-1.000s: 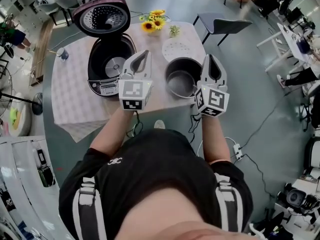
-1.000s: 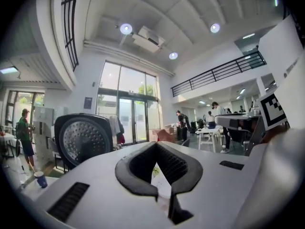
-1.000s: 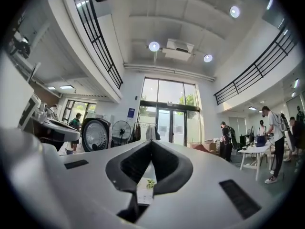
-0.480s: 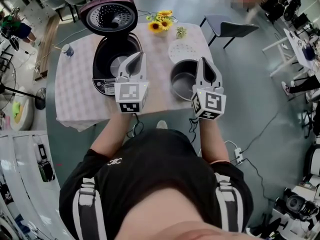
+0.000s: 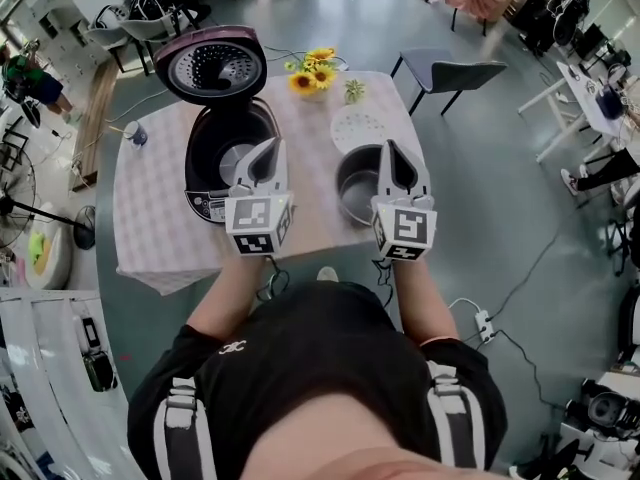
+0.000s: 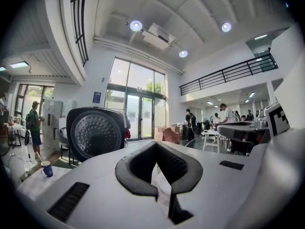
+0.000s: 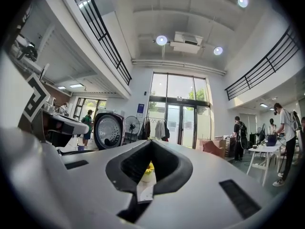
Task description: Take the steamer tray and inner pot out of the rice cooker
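Inner pot (image 5: 357, 182) sits on the table (image 5: 150, 203); left gripper (image 5: 268, 148) and right gripper (image 5: 389, 148) point level, fingers (image 6: 185, 168) together, empty.

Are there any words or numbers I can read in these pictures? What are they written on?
Nothing here reads clearly.
Rice cooker, front panel: there is print, but it is too small to read.
Blue sign: blurred, unreadable.
Left gripper and right gripper: black-and-white square marker patterns, no words.
Black shirt: a small white emblem, no letters I can make out.
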Available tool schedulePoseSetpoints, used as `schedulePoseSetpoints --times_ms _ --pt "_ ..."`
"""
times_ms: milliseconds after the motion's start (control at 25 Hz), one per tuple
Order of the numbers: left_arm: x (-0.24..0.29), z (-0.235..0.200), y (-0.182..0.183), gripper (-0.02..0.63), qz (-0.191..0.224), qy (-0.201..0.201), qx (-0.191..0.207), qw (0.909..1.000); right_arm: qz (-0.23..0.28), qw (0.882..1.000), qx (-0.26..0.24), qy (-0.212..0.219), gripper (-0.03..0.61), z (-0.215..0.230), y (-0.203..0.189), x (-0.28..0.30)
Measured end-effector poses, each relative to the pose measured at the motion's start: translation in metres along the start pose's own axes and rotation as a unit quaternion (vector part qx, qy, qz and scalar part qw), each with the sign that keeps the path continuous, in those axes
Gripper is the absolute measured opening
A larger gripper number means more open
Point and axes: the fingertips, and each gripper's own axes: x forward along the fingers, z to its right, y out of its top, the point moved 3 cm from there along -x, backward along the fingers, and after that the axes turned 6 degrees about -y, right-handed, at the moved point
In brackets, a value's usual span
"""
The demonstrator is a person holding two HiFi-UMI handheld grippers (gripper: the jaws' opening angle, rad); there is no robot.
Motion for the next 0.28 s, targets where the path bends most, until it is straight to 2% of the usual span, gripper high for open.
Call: schedulePoseSetpoints --times_ms 280 --pt "0.0033 0.0056 0.0 0.003 -0.003 -0.005 -0.001 1.0 -0.009 1.0 -0.002 0.003 0.0 -0.0002 -0.0049 -0.0008"
